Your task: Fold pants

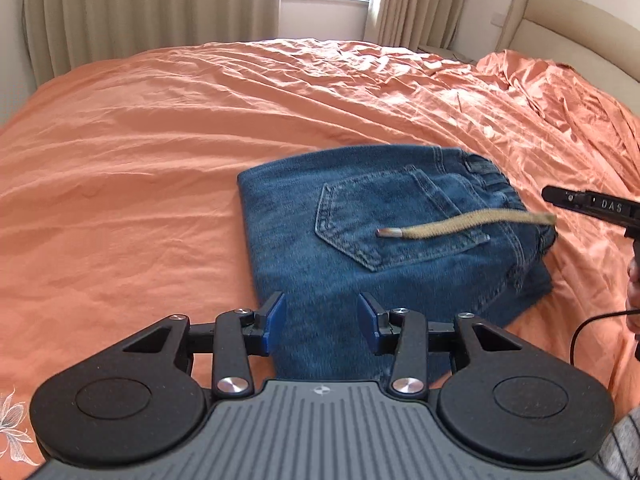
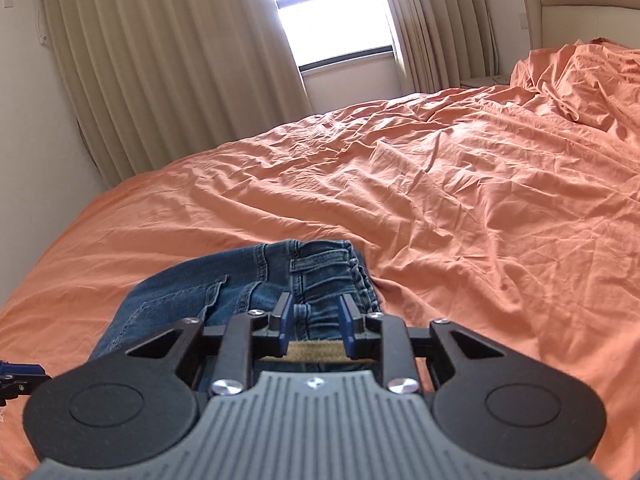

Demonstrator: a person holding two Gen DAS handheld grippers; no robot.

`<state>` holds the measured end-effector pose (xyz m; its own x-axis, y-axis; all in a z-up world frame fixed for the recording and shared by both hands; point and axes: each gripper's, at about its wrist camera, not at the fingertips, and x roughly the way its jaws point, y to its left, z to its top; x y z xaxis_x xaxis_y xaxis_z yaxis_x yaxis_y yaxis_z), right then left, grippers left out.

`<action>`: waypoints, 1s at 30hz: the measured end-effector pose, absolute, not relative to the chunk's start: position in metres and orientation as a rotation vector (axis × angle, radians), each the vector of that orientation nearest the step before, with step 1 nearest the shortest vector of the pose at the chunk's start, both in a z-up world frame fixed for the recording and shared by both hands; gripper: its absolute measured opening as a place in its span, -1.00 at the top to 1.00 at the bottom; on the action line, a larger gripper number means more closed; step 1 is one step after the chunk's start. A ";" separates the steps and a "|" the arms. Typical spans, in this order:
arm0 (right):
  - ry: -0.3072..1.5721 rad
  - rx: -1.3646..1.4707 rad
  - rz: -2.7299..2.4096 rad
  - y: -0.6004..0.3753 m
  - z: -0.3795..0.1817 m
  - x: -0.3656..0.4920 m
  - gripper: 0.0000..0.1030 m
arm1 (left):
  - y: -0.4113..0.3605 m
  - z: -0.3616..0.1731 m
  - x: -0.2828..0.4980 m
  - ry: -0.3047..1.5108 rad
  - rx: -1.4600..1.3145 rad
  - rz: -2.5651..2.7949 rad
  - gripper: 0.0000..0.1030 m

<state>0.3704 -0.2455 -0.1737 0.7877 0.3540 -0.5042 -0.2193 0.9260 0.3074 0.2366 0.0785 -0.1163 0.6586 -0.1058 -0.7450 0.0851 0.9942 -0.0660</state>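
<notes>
The folded jeans (image 1: pixel 380 236) lay on the orange bed (image 1: pixel 140 152), a tan drawstring (image 1: pixel 460 224) across the back pocket. The left claw (image 1: pixel 322 324) gaped empty at their near edge. The right claw (image 2: pixel 314 320) stood parted over the waistband, the drawstring between its fingers, ungripped.

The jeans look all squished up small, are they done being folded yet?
Nearly. The jeans already lie in a compact folded stack on the orange bed, back pocket up. Both claws are open: the left claw hovers at the near edge, the right claw over the waistband. Neither grips anything. What seems left: a tan drawstring trails loose across the pocket, perhaps to be tucked away.
</notes>
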 end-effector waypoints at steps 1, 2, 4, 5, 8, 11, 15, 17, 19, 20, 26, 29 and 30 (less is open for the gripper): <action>0.583 0.238 0.331 -0.246 -0.178 0.363 0.59 | 0.075 -0.120 0.230 0.852 0.003 -0.115 0.05; 0.591 0.234 0.343 -0.245 -0.183 0.362 0.59 | 0.072 -0.122 0.225 0.853 0.030 -0.112 0.02; 0.619 0.208 0.344 -0.243 -0.192 0.365 0.59 | 0.066 -0.129 0.213 0.846 0.074 -0.107 -0.11; 0.642 0.188 0.337 -0.241 -0.196 0.369 0.60 | 0.065 -0.132 0.208 0.844 0.078 -0.111 -0.19; 0.725 0.169 0.313 -0.240 -0.214 0.378 0.69 | 0.063 -0.142 0.197 0.868 0.065 -0.135 -0.21; 0.746 0.176 0.309 -0.240 -0.221 0.380 0.69 | 0.059 -0.153 0.191 0.888 0.100 -0.122 -0.21; 0.741 0.164 0.310 -0.239 -0.223 0.380 0.69 | 0.055 -0.165 0.198 0.909 0.170 -0.054 0.00; 0.742 0.171 0.312 -0.240 -0.223 0.381 0.70 | 0.050 -0.169 0.200 0.919 0.250 -0.051 0.38; 0.743 0.175 0.312 -0.241 -0.223 0.382 0.70 | 0.043 -0.162 0.191 0.875 0.326 -0.065 0.48; 0.744 0.176 0.312 -0.241 -0.223 0.381 0.70 | 0.041 -0.156 0.185 0.846 0.352 -0.067 0.50; 0.758 0.178 0.313 -0.240 -0.225 0.384 0.70 | 0.049 -0.171 0.187 0.924 0.389 -0.046 0.69; 0.766 0.164 0.331 -0.240 -0.227 0.383 0.71 | 0.072 -0.187 0.191 0.986 0.171 -0.011 0.69; 0.765 0.154 0.334 -0.240 -0.228 0.382 0.71 | 0.073 -0.187 0.190 0.986 0.147 -0.005 0.69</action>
